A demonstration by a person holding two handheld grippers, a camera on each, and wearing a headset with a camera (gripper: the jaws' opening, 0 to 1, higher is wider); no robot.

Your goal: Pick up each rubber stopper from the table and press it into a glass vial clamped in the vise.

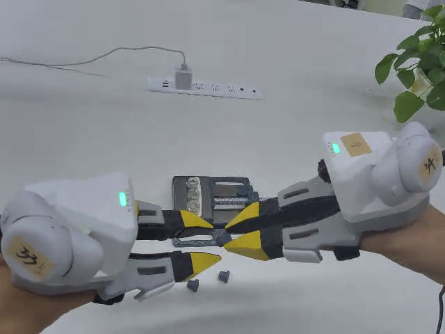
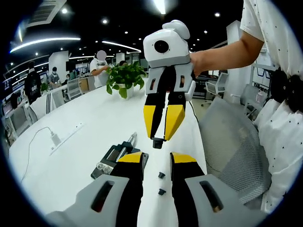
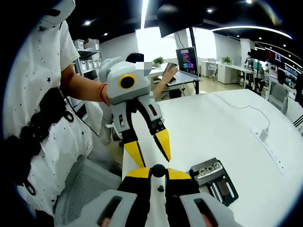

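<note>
Yellow-tipped left gripper (image 2: 158, 157): jaws apart, nothing between them, reaching in from the left of the vise (image 1: 235, 185).
Loose rubber stoppers (image 1: 192, 284): two, dark, lying on the white table (image 1: 83, 132) just on the person's side of the vise; the second stopper (image 1: 224, 276) is near the first, not touching it.
Glass vials (image 1: 192, 195): clamped at the vise's left end.
Power strip (image 1: 215, 88): well beyond the vise, with a charger plugged in.
Held rubber stopper (image 3: 158, 170): at the vise's near edge, not in a vial.
Right gripper (image 1: 229, 239): jaws clamped on the held rubber stopper, coming in from the right of the vise.
Potted plant (image 1: 417, 62): far right, beyond the vise.
</note>
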